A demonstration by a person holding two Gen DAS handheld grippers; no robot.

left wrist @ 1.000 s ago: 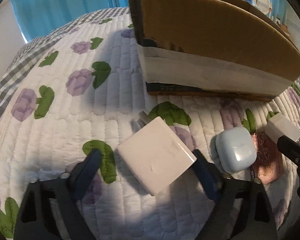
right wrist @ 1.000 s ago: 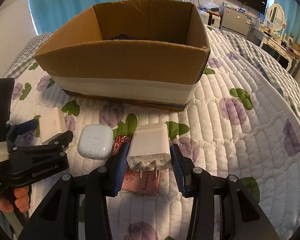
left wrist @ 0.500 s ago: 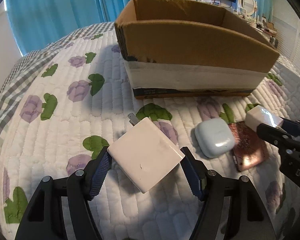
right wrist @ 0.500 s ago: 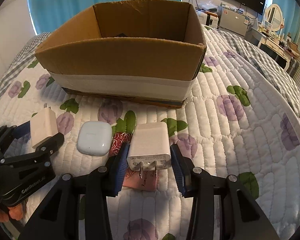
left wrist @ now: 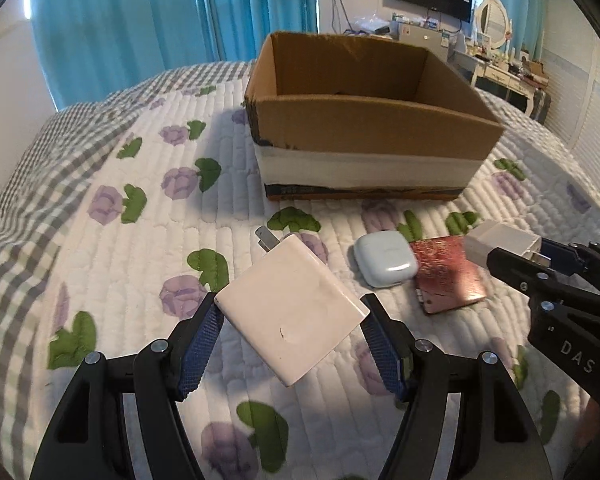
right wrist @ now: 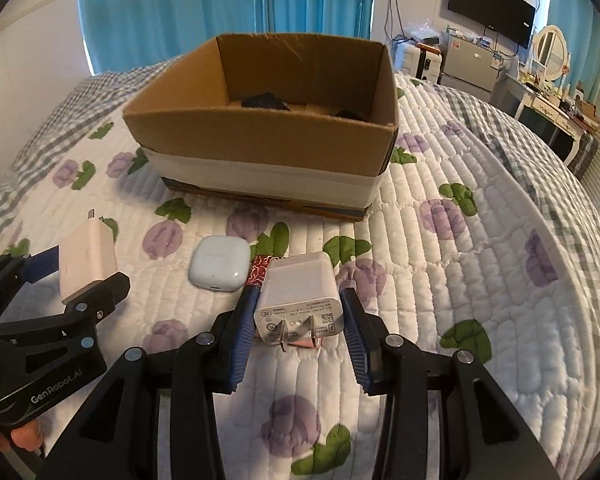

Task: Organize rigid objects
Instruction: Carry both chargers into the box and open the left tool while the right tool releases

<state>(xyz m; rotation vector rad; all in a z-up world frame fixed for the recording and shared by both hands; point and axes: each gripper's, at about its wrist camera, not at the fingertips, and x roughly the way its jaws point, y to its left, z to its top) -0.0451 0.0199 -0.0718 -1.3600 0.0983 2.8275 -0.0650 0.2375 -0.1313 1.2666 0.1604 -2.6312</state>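
Mid-carry, both loaded: left gripper point(left wrist: 292, 336) clamped on flat white charger point(left wrist: 290, 314), right gripper point(right wrist: 298, 326) clamped on small white plug adapter point(right wrist: 300, 294), both just off the quilt. Next: lift over near wall of cardboard box point(right wrist: 260, 140), drop inside (earbud case point(right wrist: 219, 263) left on quilt).

Left gripper point(left wrist: 292, 344): black plastic frame, blue ribbed pads on jaws, silver screws, white "GenRobot.AI" lettering. Right gripper point(right wrist: 298, 334): same build, white "DAS" lettering. Fingertips point(right wrist: 22, 438) bare, pinkish.
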